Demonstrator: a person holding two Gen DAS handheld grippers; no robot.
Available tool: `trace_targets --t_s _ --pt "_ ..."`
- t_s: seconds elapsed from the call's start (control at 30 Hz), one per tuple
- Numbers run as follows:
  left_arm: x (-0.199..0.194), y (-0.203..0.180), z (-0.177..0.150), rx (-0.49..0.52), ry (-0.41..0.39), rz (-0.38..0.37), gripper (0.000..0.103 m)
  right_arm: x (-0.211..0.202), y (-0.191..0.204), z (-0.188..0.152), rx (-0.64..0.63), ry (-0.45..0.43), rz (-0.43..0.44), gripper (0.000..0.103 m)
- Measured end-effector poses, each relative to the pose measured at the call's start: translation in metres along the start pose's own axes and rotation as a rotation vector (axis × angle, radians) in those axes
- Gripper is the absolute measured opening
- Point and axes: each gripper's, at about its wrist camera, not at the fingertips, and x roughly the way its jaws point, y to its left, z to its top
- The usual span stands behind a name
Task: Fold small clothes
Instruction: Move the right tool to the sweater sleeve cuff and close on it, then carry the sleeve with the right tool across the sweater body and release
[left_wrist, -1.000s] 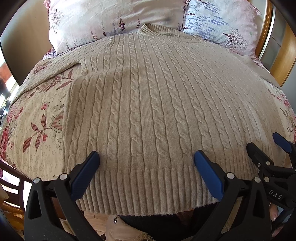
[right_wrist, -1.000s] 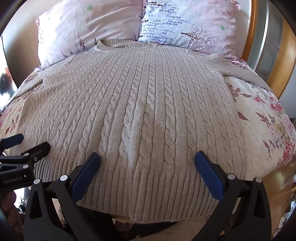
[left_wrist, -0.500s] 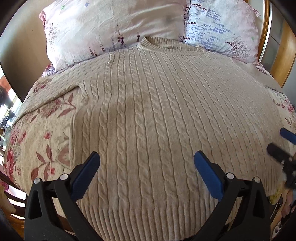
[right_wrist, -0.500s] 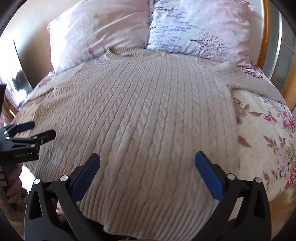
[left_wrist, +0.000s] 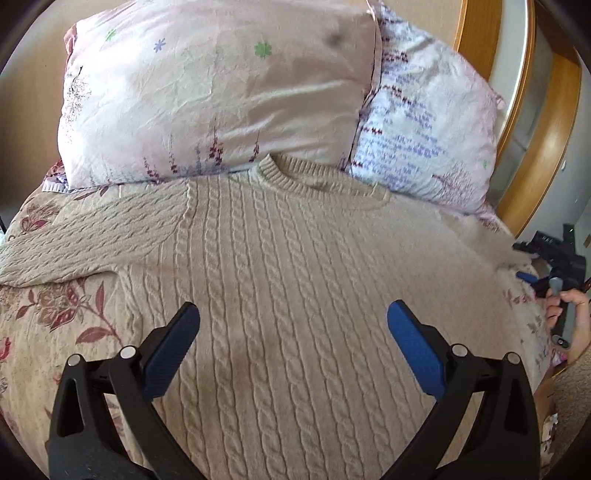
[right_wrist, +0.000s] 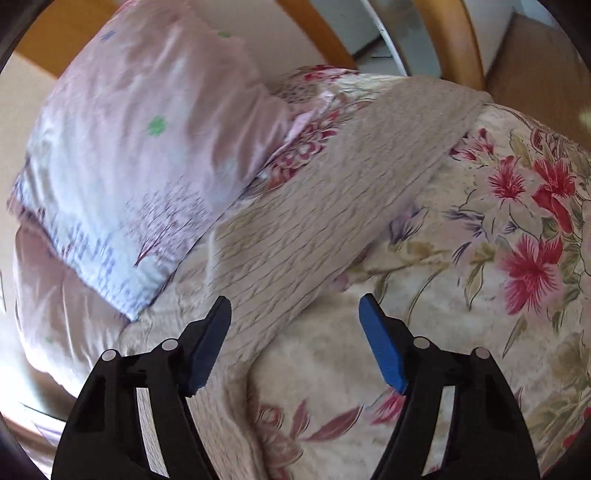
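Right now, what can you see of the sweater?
The beige cable-knit sweater lies flat and unfolded on the floral bedspread, ribbed crew neck against the two pillows. Its left sleeve stretches out sideways; its right sleeve runs diagonally across the bedspread. Both hand-held grippers are open, gripping nothing.

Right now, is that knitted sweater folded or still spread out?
Spread out: the cable-knit sweater lies flat on the bed, both sleeves stretched sideways, nothing folded.
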Motion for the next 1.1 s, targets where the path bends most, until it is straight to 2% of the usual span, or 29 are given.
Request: trace_targets --t_s 0.07,0.17,0.23,0.37,0.43,0.6,0.63,0.83,1.0,1.1 --pt "0.003 0.002 0.004 -0.004 -0.025 -0.019 0.101 0.006 -0.013 0.01 0.075 -0.016 0.029 0.068" --pt "0.016 0.005 0.011 -0.01 -0.009 -0.025 0.101 0.007 -0.017 0.02 0.108 -0.042 0.031 0.058" --pt "0.024 0.009 0.014 -0.035 0.013 -0.038 0.101 0.01 -0.02 0.024 0.119 -0.047 0.03 0.042" --pt "0.044 0.02 0.012 -0.083 0.053 -0.071 0.101 0.009 -0.03 0.024 0.135 -0.081 0.053 0.027" --pt "0.05 0.023 0.01 -0.092 0.06 -0.081 0.101 0.008 -0.034 0.024 0.129 -0.096 0.046 0.015" --pt "0.059 0.024 0.006 -0.092 0.067 -0.116 0.101 0.001 -0.027 0.023 0.079 -0.132 0.022 0.011" --pt "0.06 0.025 0.006 -0.093 0.065 -0.124 0.101 -0.006 -0.015 0.024 0.035 -0.173 0.02 0.01" --pt "0.061 0.031 0.007 -0.123 0.046 -0.194 0.101 -0.019 0.017 0.027 -0.064 -0.235 0.048 0.01" --pt "0.06 0.035 0.007 -0.14 0.018 -0.226 0.101 -0.03 0.065 0.016 -0.198 -0.244 0.168 0.009" --pt "0.061 0.036 0.007 -0.147 0.016 -0.246 0.101 -0.029 0.101 -0.003 -0.29 -0.19 0.268 0.009"
